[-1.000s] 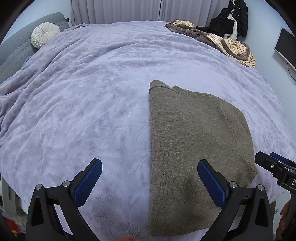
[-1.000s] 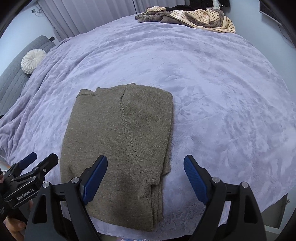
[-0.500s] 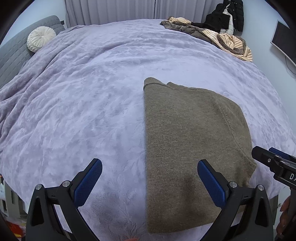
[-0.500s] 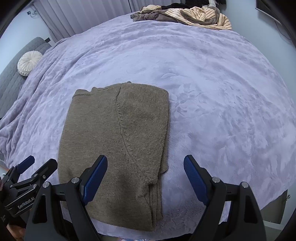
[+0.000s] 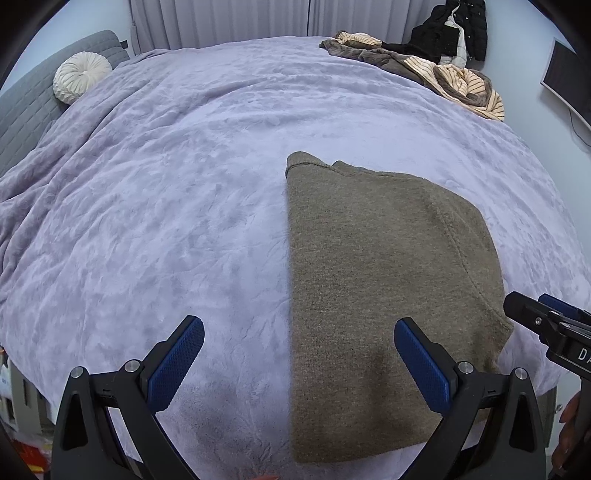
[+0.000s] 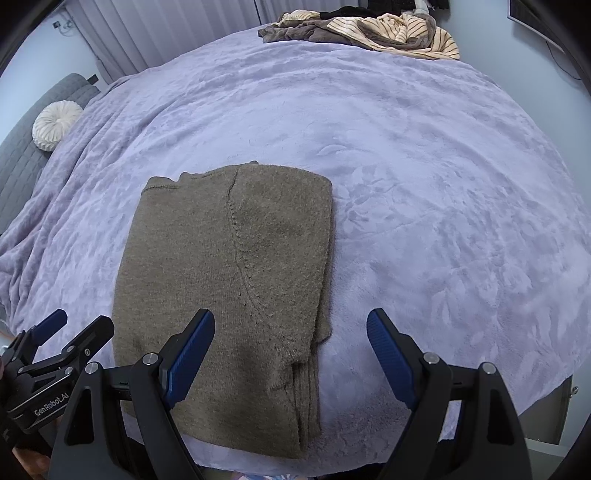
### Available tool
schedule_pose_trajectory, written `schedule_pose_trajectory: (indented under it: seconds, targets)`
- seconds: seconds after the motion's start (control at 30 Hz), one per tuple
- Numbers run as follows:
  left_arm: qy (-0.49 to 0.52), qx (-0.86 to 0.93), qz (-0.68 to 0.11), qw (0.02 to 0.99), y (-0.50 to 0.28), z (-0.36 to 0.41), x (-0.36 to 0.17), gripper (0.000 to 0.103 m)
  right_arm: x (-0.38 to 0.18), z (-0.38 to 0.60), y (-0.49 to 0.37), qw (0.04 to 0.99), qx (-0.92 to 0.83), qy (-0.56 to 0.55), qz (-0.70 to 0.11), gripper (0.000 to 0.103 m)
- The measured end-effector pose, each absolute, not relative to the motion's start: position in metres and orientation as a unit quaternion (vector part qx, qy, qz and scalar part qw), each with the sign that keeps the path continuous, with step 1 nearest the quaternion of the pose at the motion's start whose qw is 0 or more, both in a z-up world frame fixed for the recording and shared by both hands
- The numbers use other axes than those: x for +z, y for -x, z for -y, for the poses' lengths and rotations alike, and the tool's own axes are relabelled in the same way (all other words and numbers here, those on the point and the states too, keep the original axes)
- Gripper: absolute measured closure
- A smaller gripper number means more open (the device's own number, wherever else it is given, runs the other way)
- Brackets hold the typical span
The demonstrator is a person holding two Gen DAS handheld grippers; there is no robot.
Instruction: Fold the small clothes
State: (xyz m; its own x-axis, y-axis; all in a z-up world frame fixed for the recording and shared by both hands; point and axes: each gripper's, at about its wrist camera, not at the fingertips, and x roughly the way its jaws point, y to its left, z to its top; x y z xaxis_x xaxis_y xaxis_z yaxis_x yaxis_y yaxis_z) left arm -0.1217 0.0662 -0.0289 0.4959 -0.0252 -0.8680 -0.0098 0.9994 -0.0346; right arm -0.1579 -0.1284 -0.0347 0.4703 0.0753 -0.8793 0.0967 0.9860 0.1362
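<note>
An olive-brown knit sweater lies folded into a long rectangle on the lilac bedspread, near the bed's front edge. My left gripper hangs above it, open, its right pad over the sweater's near part and its left pad over bare blanket. In the right wrist view the same sweater shows a folded sleeve edge along its right side. My right gripper is open too, straddling that right edge from above. Nothing sits between either pair of pads. Each gripper shows at the other view's edge.
A pile of striped and brown clothes lies at the bed's far right corner, with a dark jacket behind it. A round white cushion rests against the grey headboard at far left. Curtains hang at the back.
Both views have shifted slightly, so the sweater sits a little lower and nearer in frame. The sweater itself lies as before, and both grippers stay open.
</note>
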Motion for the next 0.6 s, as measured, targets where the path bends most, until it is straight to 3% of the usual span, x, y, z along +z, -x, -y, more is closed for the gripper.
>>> schedule_pose_trajectory:
  seconds: [0.6]
  targets:
    - [0.019, -0.006, -0.497, 0.867, 0.123, -0.0682, -0.0286, 0.0, -0.0356, 0.1224, 0.1603, 0.853, -0.006, -0.074, -0.517, 0.016]
